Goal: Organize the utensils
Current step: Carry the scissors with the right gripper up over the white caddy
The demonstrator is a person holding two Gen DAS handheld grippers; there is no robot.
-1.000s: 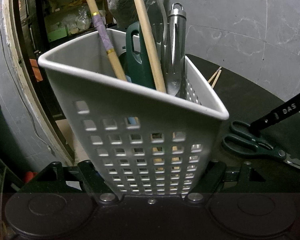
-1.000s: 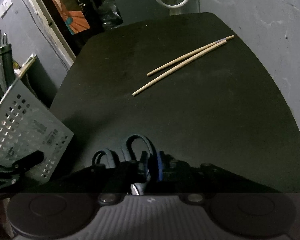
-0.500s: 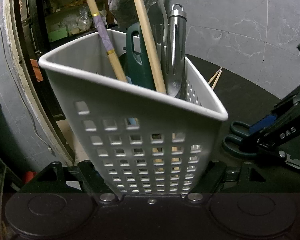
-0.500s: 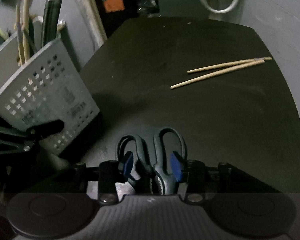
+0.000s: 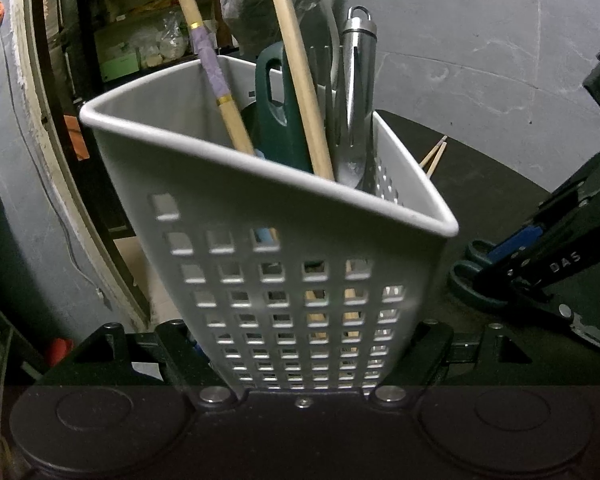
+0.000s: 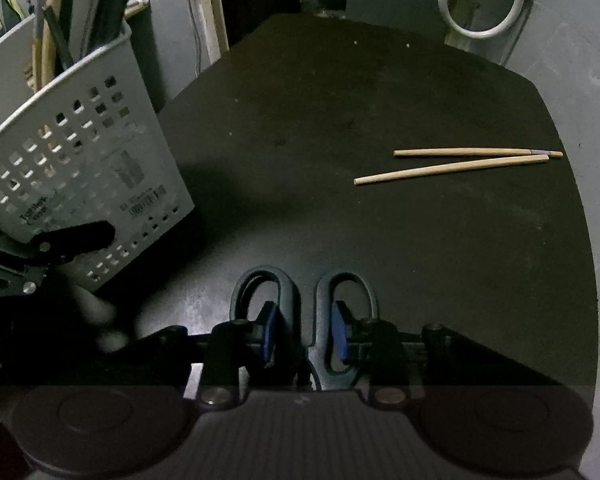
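Two chopsticks point(image 6: 456, 162) are left on the table point(image 6: 340, 120), well apart from the caddy point(image 5: 300, 264), which is clamped, tilted, by the left tool point(image 5: 304, 364). The scissors point(image 6: 304, 312) lie between the closing jaws of the downward-angled right tool point(image 6: 304, 336).
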